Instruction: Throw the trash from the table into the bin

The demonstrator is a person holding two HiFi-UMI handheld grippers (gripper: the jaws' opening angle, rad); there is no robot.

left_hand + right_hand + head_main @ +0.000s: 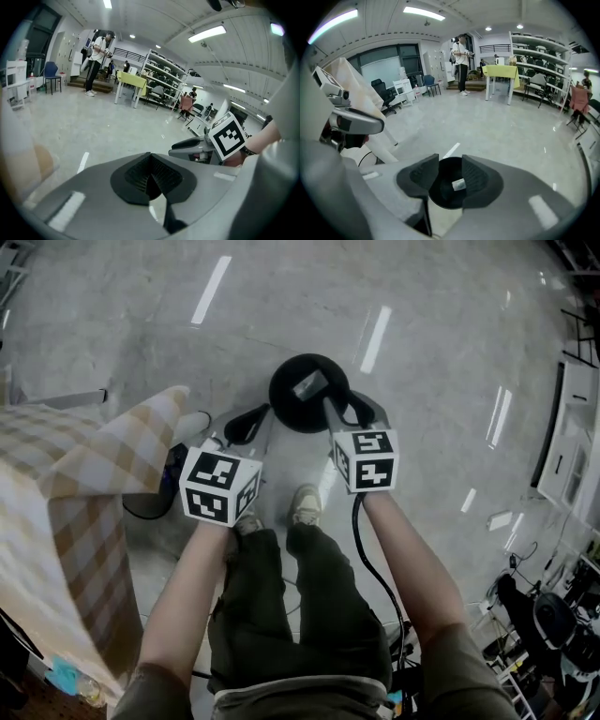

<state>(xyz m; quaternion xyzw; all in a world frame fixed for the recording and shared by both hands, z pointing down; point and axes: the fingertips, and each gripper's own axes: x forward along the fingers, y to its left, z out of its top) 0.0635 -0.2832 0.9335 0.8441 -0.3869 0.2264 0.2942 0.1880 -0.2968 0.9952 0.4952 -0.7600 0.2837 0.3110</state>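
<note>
- Floor (450, 352): smooth, glossy grey stone look, mirroring the ceiling lights.
- Tablecloth (84, 484): soft, matt checked cloth.
- Bin (281, 401): black and matt; looks like plastic.
- Right gripper (450, 164): smooth, matt grey plastic shell; pads (476, 178) black and ribbed.

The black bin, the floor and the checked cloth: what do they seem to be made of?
The bin is probably plastic, black and matt: its rim shows no glints. The floor looks like polished stone or concrete, grey and mottled: long bright streaks of reflected light lie across it. The checked cloth is woven fabric, matt: it hangs down in soft folds at the corner.
</note>
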